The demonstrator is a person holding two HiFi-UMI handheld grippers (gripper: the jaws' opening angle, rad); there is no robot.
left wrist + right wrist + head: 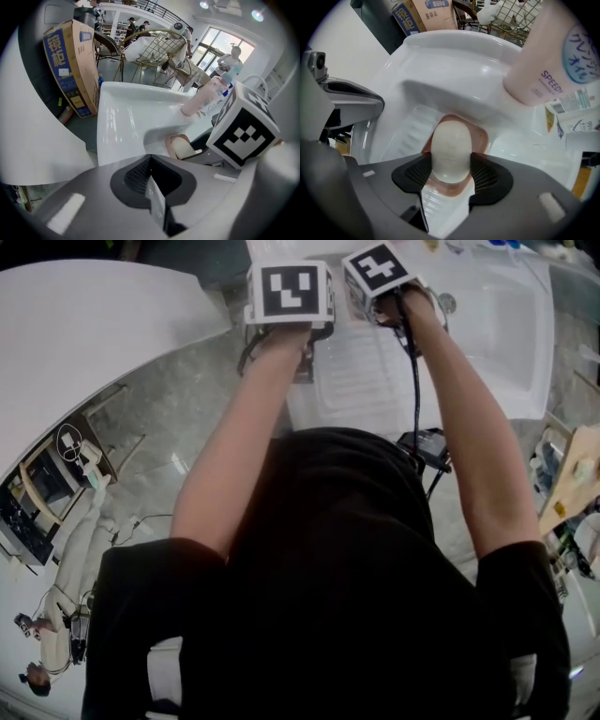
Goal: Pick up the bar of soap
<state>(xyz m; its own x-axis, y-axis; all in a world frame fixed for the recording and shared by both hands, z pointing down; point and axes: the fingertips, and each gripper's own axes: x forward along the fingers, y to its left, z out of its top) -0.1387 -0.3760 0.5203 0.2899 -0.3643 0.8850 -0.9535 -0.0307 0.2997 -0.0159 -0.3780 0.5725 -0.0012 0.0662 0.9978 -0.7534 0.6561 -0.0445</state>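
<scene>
A cream oval bar of soap [451,149] stands on end between the black pads of my right gripper [451,165], which is shut on it. Just under it lies a pink soap dish [482,137] on the white sink ledge; whether the soap still touches the dish I cannot tell. From the left gripper view the soap [184,148] and the right gripper's marker cube [243,129] show to the right. My left gripper [151,182] is shut on nothing, held beside the right one. Both marker cubes [289,292] [380,273] hang over the sink in the head view.
A pink bottle [553,56] stands close to the right of the soap dish. The white sink basin [440,61] curves behind. A cardboard box [70,65] and a wire chair [159,49] stand on the floor beyond the sink.
</scene>
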